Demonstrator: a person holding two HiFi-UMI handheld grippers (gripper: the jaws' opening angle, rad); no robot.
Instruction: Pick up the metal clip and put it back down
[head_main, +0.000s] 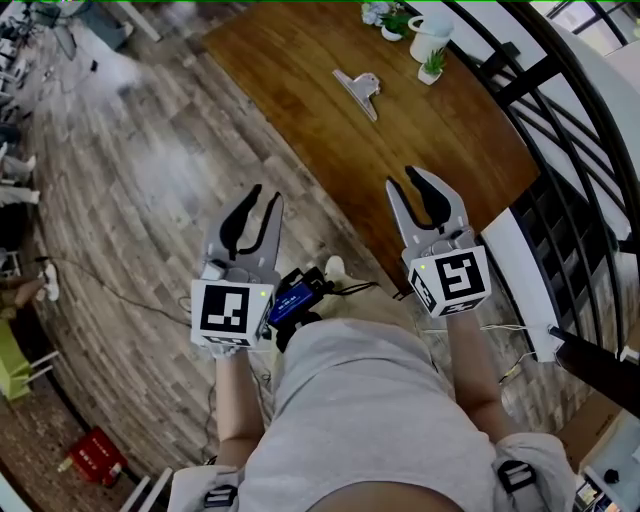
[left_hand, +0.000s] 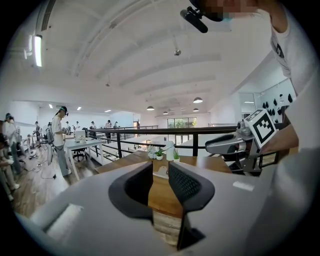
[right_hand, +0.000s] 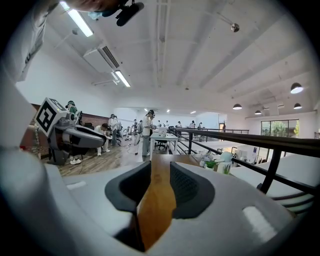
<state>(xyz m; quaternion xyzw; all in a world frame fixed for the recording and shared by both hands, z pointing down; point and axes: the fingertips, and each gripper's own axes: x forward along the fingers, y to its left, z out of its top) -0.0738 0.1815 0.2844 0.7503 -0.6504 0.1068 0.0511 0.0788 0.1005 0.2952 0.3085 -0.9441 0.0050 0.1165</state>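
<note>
- The person's grey shirt (head_main: 370, 420) is nearest, at the bottom of the head view, with one arm going out to each gripper.
- Far left and low, a small red thing (head_main: 95, 455) lies on the wood plank floor (head_main: 130, 180).
- The left gripper (head_main: 266, 196) is held out over the floor, to the left of the tabletop (head_main: 440, 130). Its jaws are a little apart, and nothing is between them.
- The metal clip (head_main: 360, 88) lies flat on the brown tabletop. It is farther away than both grippers and well apart from them. Nothing touches it.
- The right gripper (head_main: 401, 177) is held out at the near edge of the tabletop. Its jaws are apart too, and only the bare wood shows through the gap. It holds nothing.
- A white pot (head_main: 430, 35) and small green plants (head_main: 434, 65) stand at the far end of the tabletop, past the clip and to its right.
- A black railing (head_main: 560, 150) runs along the right side of the tabletop.
</note>
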